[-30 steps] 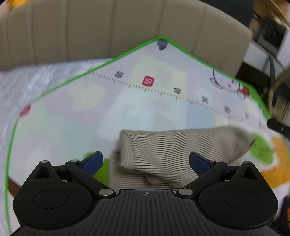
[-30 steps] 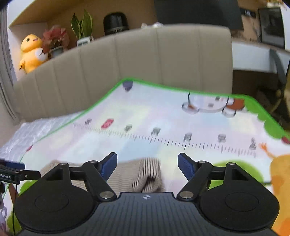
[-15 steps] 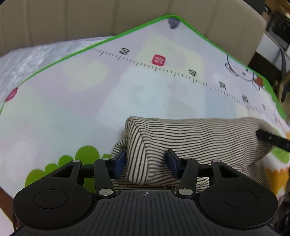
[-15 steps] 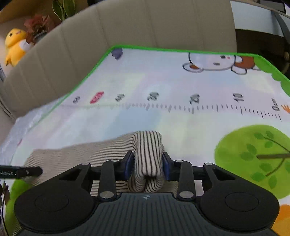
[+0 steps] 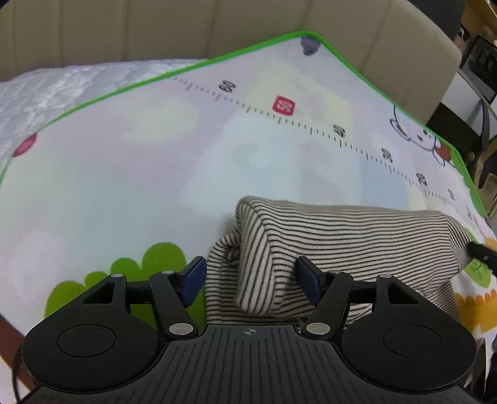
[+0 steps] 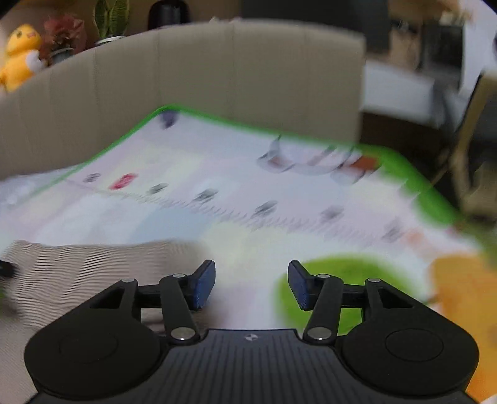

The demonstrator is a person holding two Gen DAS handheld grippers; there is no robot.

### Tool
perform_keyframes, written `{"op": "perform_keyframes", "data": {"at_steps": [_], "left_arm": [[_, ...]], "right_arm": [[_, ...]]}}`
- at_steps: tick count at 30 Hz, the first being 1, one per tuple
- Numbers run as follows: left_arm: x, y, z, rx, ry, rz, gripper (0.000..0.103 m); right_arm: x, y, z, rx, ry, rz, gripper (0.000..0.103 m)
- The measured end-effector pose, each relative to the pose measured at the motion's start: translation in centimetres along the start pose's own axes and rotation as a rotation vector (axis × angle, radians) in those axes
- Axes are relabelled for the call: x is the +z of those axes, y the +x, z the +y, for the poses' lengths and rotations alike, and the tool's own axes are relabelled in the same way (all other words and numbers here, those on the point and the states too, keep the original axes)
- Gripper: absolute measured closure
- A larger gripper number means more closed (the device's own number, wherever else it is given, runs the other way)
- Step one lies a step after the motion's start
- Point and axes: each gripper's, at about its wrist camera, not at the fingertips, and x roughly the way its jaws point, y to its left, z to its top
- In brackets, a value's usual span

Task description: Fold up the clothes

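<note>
A folded black-and-cream striped garment (image 5: 341,236) lies on the play mat (image 5: 124,174). My left gripper (image 5: 251,281) is open, its blue pads on either side of the garment's near folded end without pressing it. In the blurred right wrist view the garment (image 6: 93,267) lies to the left of my right gripper (image 6: 251,287), which is open and empty above the mat (image 6: 248,236). The other gripper's dark tip (image 5: 480,253) shows at the garment's right end.
The mat has a green border, a printed ruler (image 5: 310,124) and cartoon pictures. A beige padded headboard (image 5: 186,28) stands behind it. White quilted bedding (image 5: 62,90) lies at the far left. A yellow plush toy (image 6: 18,52) and plants sit on a shelf.
Both grippers were shut on folds of the garment half a second ago and have opened. The right gripper has pulled away to the right of the garment, its view blurred by motion.
</note>
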Motion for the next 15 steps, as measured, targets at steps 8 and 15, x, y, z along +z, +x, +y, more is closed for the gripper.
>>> {"op": "perform_keyframes", "data": {"at_steps": [8, 15], "left_arm": [[0.5, -2.6, -0.9, -0.036, 0.015, -0.076, 0.033], [-0.8, 2.3, -1.9, -0.043, 0.098, 0.153, 0.041]], "right_arm": [[4.0, -1.8, -2.4, 0.187, 0.165, -0.067, 0.052], [0.9, 3.2, 2.4, 0.227, 0.045, 0.207, 0.053]]}}
